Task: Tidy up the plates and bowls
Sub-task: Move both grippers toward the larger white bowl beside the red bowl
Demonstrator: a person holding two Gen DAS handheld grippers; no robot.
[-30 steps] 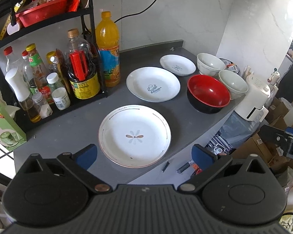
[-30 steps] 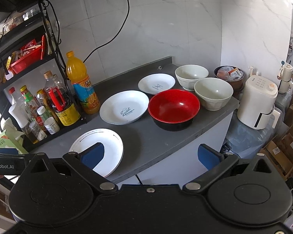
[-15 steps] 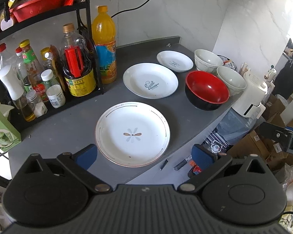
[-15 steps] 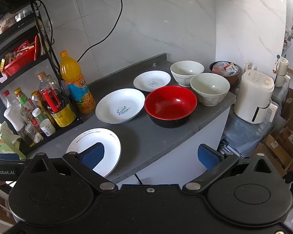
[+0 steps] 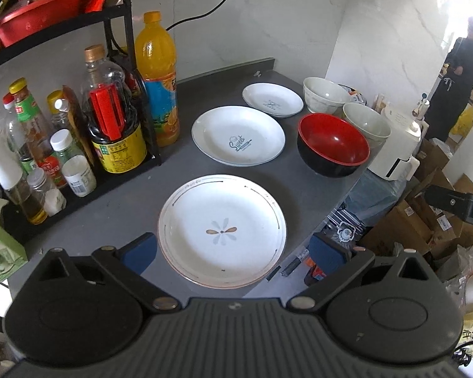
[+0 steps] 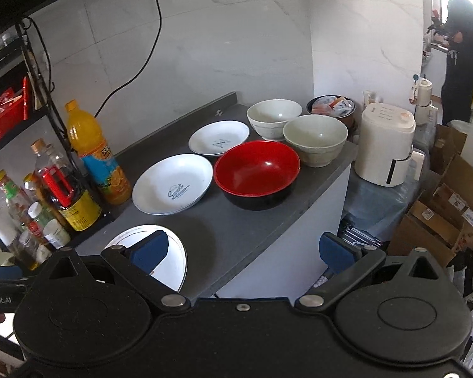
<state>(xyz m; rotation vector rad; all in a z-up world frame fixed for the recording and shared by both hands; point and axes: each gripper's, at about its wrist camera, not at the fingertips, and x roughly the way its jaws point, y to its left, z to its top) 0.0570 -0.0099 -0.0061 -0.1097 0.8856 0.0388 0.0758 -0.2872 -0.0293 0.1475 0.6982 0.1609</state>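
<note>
A: Dishes first. Where do they sit?

B: All on the grey counter [image 5: 116,208]. Nearest the left gripper [image 5: 233,252]: the flower plate [image 5: 222,231], flat, by the front edge. Behind it the "Sweet" plate [image 5: 239,135], then a small plate [image 5: 272,99] toward the back wall. None of the three touch.

A: Bowls?

B: Red bowl [image 6: 257,173], black outside, just right of the "Sweet" plate. Two pale bowls behind it, the far bowl [image 6: 274,119] and the near bowl [image 6: 315,138], close together at the counter's right end. All upright and empty.

A: Grippers?

B: Left one spread wide, blue pads on either side of the flower plate in view, holding nothing. Whether it is above the plate or level with it, cannot tell. Right gripper [image 6: 242,250] also released, empty, hanging off the counter's front edge; its left pad overlaps the flower plate in its view.

A: Surroundings?

B: Black rack [image 5: 126,47] of sauce bottles at left, orange drink bottle [image 5: 156,75] beside it. White appliance [image 6: 386,145] right of the counter, lower down. Cardboard boxes [image 6: 451,208] on the floor. A person [image 6: 462,56] in dark clothes stands far right.
</note>
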